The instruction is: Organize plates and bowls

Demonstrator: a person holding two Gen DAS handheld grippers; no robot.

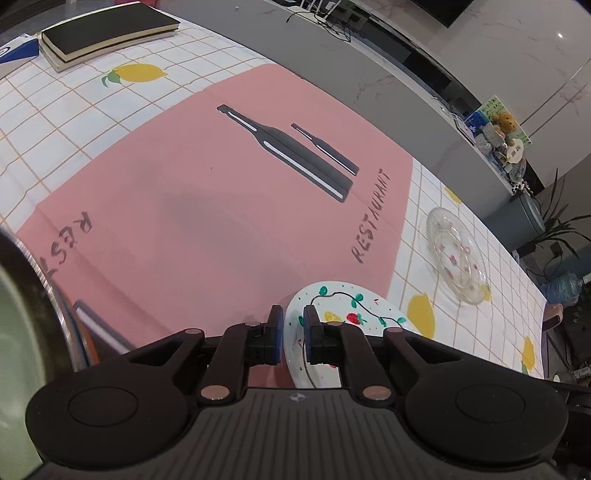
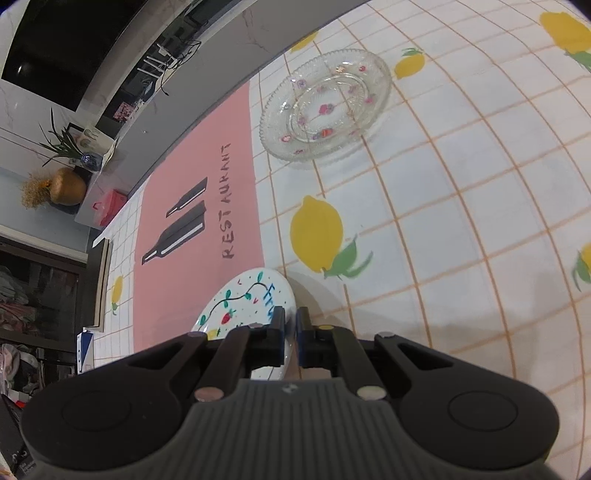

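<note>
- Pinching the rim of the white painted plate (image 2: 248,300), the right gripper (image 2: 290,320) is closing its jaws on the plate's edge, with the plate passing between the two blue pads.
- The left gripper (image 1: 293,322) is holding its jaws narrowly apart over the same white painted plate (image 1: 347,314); whether they are gripping its rim I cannot tell.
- The plate is sitting at the edge of the pink placemat (image 1: 207,206), partly over the lemon-print tablecloth (image 2: 461,229).
- A clear glass dish (image 2: 325,105) with small flower marks is resting on the tablecloth, well apart from the plate.
- Two dark books (image 1: 107,29) are lying stacked at the far corner of the table.
</note>
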